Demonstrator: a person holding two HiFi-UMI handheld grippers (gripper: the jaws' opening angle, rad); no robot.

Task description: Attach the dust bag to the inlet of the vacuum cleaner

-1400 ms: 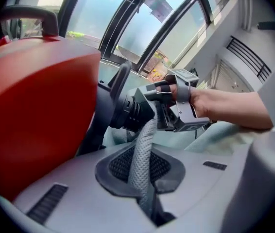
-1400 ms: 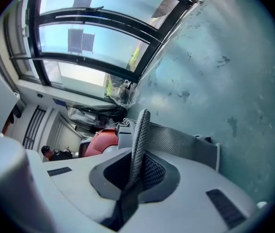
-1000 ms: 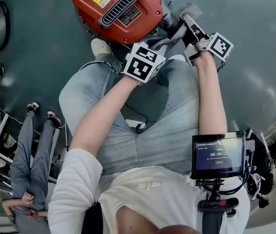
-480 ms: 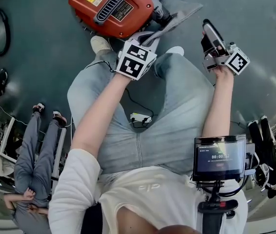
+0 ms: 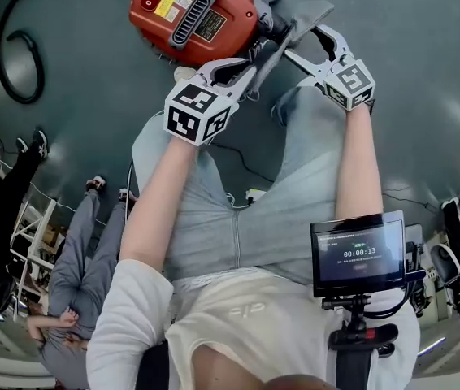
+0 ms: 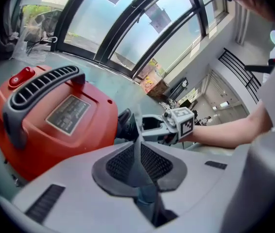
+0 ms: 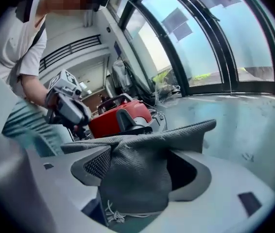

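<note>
The red vacuum cleaner [image 5: 189,10] stands on the floor ahead of the person's knees, also in the left gripper view [image 6: 55,125] and the right gripper view [image 7: 120,115]. The grey mesh dust bag [image 5: 299,15] stretches beside it between both grippers. My left gripper [image 5: 242,65] pinches a thin edge of the dust bag [image 6: 136,152]; its jaws [image 6: 138,147] are starting to open. My right gripper [image 5: 307,45] is opening wide, and the dust bag [image 7: 137,178] hangs loosely between its jaws [image 7: 145,159] without being pressed.
A black hose [image 5: 19,55] curls on the floor at the left. Bystanders [image 5: 75,250] stand at the lower left. A cable and power strip [image 5: 250,193] lie between the person's legs. A small monitor [image 5: 358,254] sits near the right forearm.
My right gripper swung out to the right, away from the bag, then came back to it rolled over with its jaws wide. My left gripper drew back toward the lower left, still on the bag.
</note>
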